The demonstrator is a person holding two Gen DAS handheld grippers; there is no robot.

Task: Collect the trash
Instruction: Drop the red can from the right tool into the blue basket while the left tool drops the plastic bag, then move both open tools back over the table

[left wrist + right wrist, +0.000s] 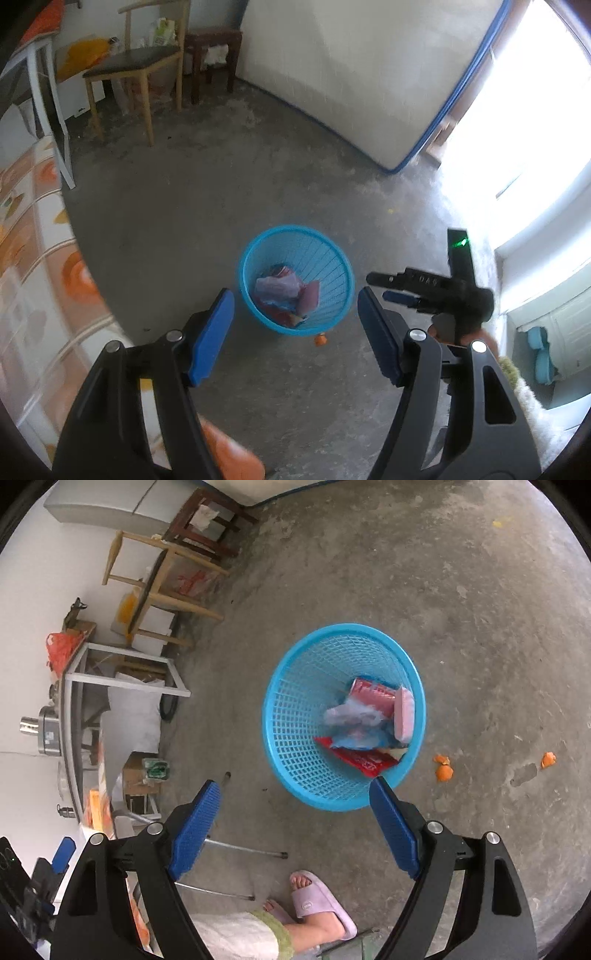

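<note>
Left gripper [295, 328]: jaws wide apart, nothing between the blue pads.
Right gripper [295, 827]: jaws wide apart, empty, above the floor.
Basket [295, 738]: blue mesh, on the concrete floor just beyond both grippers; holds wrappers and a red can [373, 694].
Orange peel [443, 770]: on the floor right of the basket, another piece [548, 759] farther right.
Chair [136, 66]: far left, by the wall.

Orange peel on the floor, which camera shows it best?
The right wrist view: three pieces of orange peel lie in plain sight on the floor beside the blue basket. The left wrist view shows one piece, partly hidden behind the basket.
</note>
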